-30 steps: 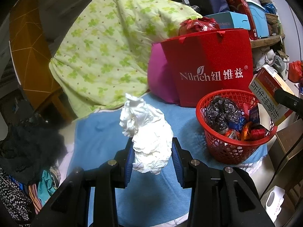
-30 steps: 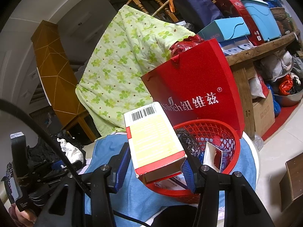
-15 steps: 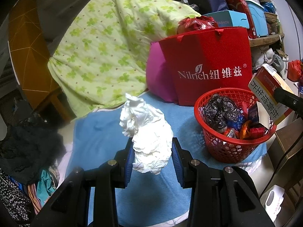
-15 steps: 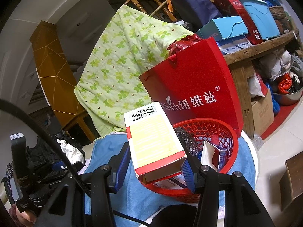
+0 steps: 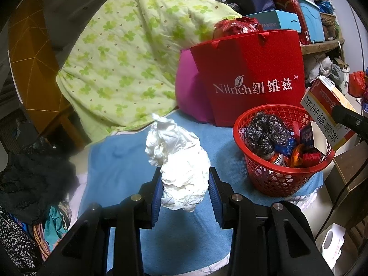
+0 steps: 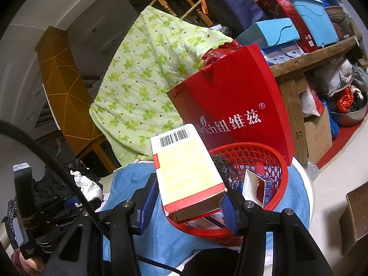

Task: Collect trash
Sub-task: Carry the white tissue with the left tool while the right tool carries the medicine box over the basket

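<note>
Right now the left gripper [image 5: 185, 193] is clamping a crumpled white tissue wad [image 5: 178, 164] between its blue pads, jaws narrow, the wad bulging up past the fingertips toward 12 o'clock. It is hanging over the blue cloth-covered table [image 5: 119, 161], well apart from the bin. The red plastic mesh basket [image 5: 276, 174] is sitting at about 2 o'clock from that wad, already holding black crinkled wrappers and coloured packets.

The right gripper [image 6: 187, 201] is pinching a red-and-yellow cardboard box with a barcode [image 6: 184, 170], jaws part-way in, gripping its lower end. In the right wrist view the box is tilting up toward 11 o'clock and hovering over the basket's near rim [image 6: 202, 232]. A red paper gift bag [image 6: 230, 105] is standing just behind the basket at 12 o'clock.

Risks, as a guess: the box is long and held low, so letting go here could make it catch the rim and tip out onto the cloth. The tissue is soft and loosely packed, so it may slip or shed during a swing to the basket. Both grippers crowding the one basket could bump it or each other.
</note>
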